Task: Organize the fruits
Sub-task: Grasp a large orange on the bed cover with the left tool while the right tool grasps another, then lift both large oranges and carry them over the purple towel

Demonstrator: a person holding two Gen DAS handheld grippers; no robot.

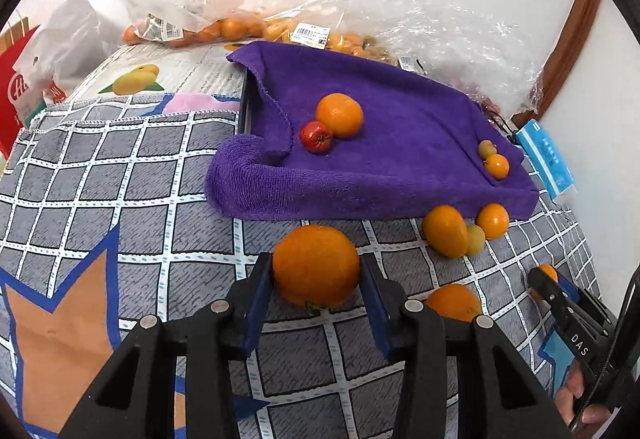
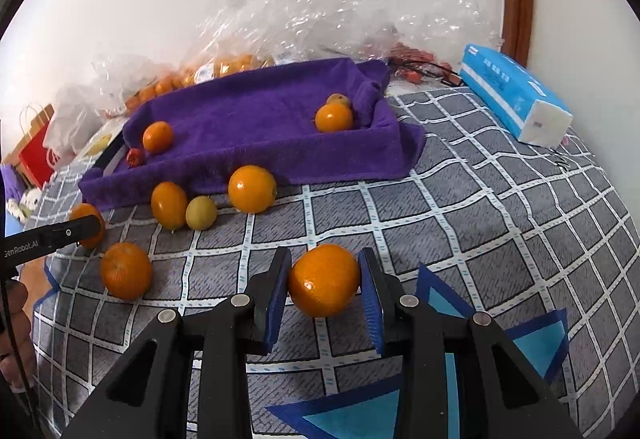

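Note:
My left gripper [image 1: 316, 275] is shut on a large orange [image 1: 316, 265], its blue pads pressing both sides, low over the checked cloth [image 1: 120, 179]. My right gripper [image 2: 324, 285] is shut on a smaller orange [image 2: 324, 279]. Behind stands a tray lined with a purple towel [image 1: 380, 183]. It holds an orange [image 1: 339, 115], a red fruit [image 1: 316, 136] and two small fruits [image 1: 496, 165] in its right corner. Loose in front of the tray lie two oranges [image 2: 252, 188] [image 2: 169, 205] and a yellowish fruit [image 2: 201, 213]. Another orange [image 2: 126, 270] lies nearer.
Clear plastic bags of oranges [image 1: 240, 27] pile up against the wall behind the tray. A blue tissue pack [image 2: 516, 99] lies at the right. A printed fruit box [image 1: 160, 75] and a red paper bag [image 1: 16, 99] stand at the left. A person's hand [image 2: 16, 319] holds the left gripper.

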